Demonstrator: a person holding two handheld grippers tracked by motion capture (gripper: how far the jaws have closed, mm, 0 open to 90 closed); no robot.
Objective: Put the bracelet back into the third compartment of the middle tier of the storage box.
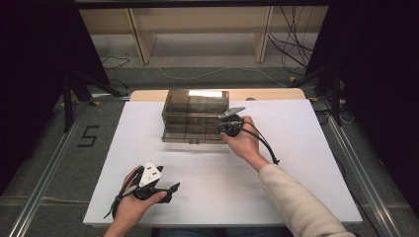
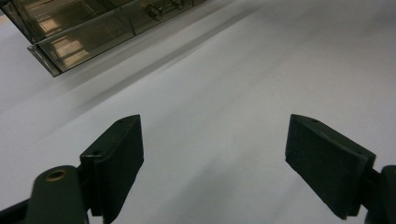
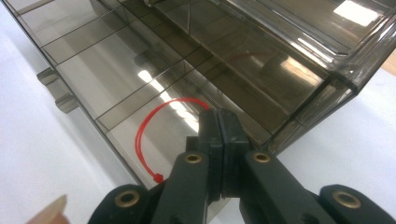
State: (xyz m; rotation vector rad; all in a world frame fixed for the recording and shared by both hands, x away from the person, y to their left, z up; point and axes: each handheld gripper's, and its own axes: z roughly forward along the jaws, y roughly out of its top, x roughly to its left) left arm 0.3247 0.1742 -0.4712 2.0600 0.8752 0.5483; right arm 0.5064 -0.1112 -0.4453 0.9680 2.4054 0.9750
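Your right gripper [image 3: 219, 122] pinched a red cable tie [image 3: 148, 128] over the open bottom drawer [image 3: 98, 79] of the smoky drawer box [image 1: 196, 115].

Its jaws sat pressed together on the tie's end, above the drawer's end compartment. Your left gripper [image 2: 212, 154] rested near the table's [image 1: 296, 163] front edge, jaws spread wide, holding nothing.

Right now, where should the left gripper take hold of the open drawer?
Grip the handle jutting from the front of the drawer, coming in from the person's side with the left gripper open astride it. The walls are thin and smooth, and the right gripper, shut on the red loop, occupies the right end.
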